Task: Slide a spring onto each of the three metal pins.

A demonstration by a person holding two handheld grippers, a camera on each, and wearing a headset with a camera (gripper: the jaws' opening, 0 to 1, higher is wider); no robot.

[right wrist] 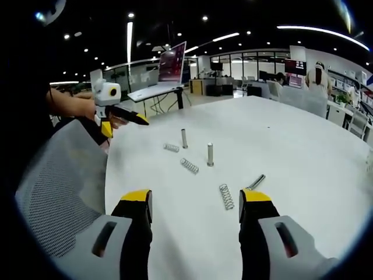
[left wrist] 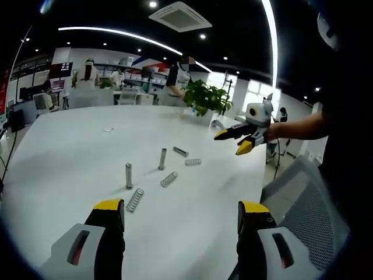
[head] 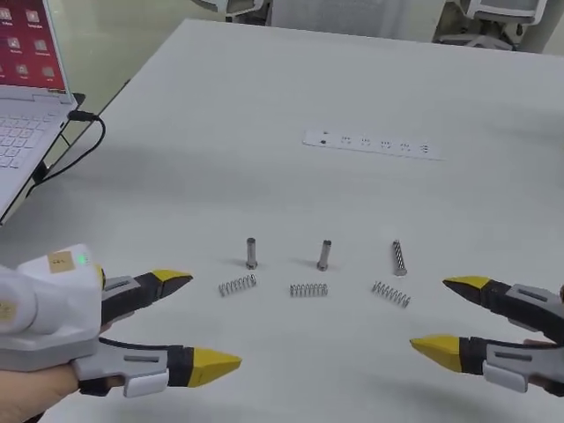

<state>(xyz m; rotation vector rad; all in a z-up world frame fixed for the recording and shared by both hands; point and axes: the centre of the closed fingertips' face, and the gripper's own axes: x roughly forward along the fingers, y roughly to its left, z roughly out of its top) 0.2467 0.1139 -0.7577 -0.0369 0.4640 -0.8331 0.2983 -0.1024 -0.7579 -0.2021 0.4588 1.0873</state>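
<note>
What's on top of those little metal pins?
Nothing. The left pin and middle pin stand bare, the right pin lies flat; three springs lie on the table near them.

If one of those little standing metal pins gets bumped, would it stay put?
Probably not. The left pin stands upright on a small base and is tall for its width, so a nudge would likely tip it. The right pin lies flat; being round, it may roll on the smooth table.

The white table (head: 264, 106) carries three pins (head: 323, 255), three springs (head: 308, 289), a power strip (head: 372, 144) and a laptop (head: 22, 115).
</note>
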